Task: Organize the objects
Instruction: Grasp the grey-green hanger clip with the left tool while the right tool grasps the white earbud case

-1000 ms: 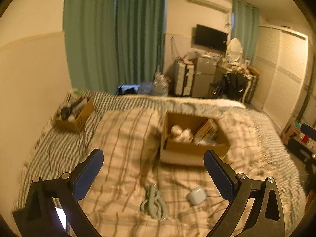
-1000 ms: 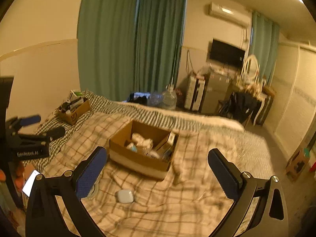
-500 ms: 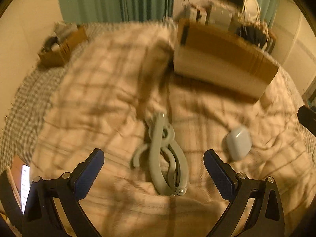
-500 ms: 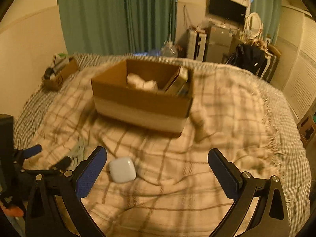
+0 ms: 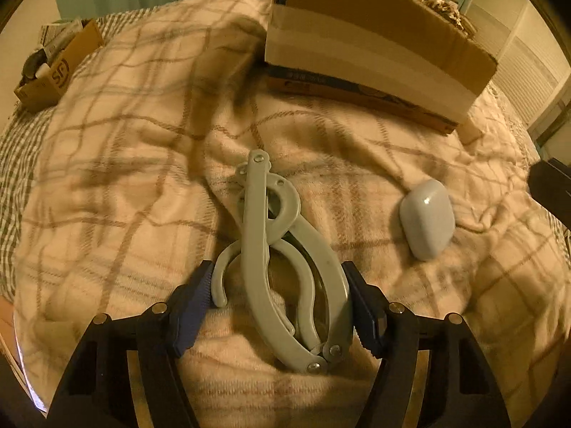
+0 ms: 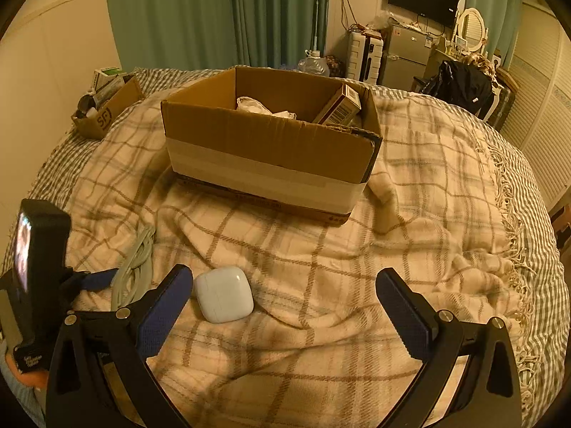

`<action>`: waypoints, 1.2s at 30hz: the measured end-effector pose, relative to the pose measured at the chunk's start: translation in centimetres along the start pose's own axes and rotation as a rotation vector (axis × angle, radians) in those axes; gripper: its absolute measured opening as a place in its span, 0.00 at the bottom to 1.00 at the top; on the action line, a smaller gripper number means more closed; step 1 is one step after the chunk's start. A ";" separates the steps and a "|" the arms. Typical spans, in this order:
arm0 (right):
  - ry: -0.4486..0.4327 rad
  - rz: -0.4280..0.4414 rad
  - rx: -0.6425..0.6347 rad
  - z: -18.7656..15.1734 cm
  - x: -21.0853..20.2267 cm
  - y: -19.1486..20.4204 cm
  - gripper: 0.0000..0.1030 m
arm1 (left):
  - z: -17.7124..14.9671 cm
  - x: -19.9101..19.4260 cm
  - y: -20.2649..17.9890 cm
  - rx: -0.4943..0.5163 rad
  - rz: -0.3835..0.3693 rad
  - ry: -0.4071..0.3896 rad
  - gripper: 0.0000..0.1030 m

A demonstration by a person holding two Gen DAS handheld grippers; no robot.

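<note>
A grey-green folding hanger [image 5: 282,260] lies on the plaid blanket. My left gripper [image 5: 278,303] is low over it, its blue pads [image 5: 192,303] closed in against both sides of the hanger. A white earbud case [image 5: 426,224] lies to the hanger's right; it also shows in the right wrist view [image 6: 223,294]. My right gripper [image 6: 282,317] is open and empty, its left finger [image 6: 162,314] just beside the case. The hanger [image 6: 135,264] and left gripper [image 6: 92,280] show at the left of that view. A large cardboard box [image 6: 264,157] with items inside stands behind.
A small cardboard box [image 6: 107,112] of items sits at the bed's far left by the wall. The plaid blanket [image 6: 410,249] is rumpled, with a fringe at the right. Furniture, a fridge and curtains stand beyond the bed.
My left gripper has dropped down to the hanger and narrowed around it. My right gripper has moved forward and down, beside the earbud case.
</note>
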State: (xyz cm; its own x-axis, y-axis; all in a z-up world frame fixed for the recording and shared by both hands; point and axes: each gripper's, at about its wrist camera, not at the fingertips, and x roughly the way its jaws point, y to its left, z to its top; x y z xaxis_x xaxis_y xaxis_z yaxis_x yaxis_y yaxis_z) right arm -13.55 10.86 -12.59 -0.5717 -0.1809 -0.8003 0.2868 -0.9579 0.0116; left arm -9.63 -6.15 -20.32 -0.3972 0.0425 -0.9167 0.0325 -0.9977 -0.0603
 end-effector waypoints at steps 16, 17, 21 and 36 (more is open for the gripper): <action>0.176 0.138 -0.123 -0.8 4.4 3.6 0.87 | 1.5 -5.5 4.0 -0.112 0.005 -0.102 0.69; 0.200 0.144 -0.127 -0.9 5.1 3.8 0.85 | 1.7 -5.7 4.2 -0.116 0.007 -0.104 0.69; 0.259 0.174 -0.124 -1.3 7.0 4.2 0.72 | 1.9 -5.9 4.4 -0.128 0.008 -0.108 0.69; 0.191 0.150 -0.123 -1.8 3.4 4.2 0.48 | 0.8 -7.6 1.3 -0.048 0.027 -0.116 0.69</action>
State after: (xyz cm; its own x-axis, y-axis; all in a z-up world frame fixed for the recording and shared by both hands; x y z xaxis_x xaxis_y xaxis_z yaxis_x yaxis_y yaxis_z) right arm -12.95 6.64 -16.34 -0.3634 -0.2623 -0.8939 0.4552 -0.8872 0.0753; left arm -7.29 -7.80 -13.10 -0.4991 0.0061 -0.8665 0.0874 -0.9945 -0.0574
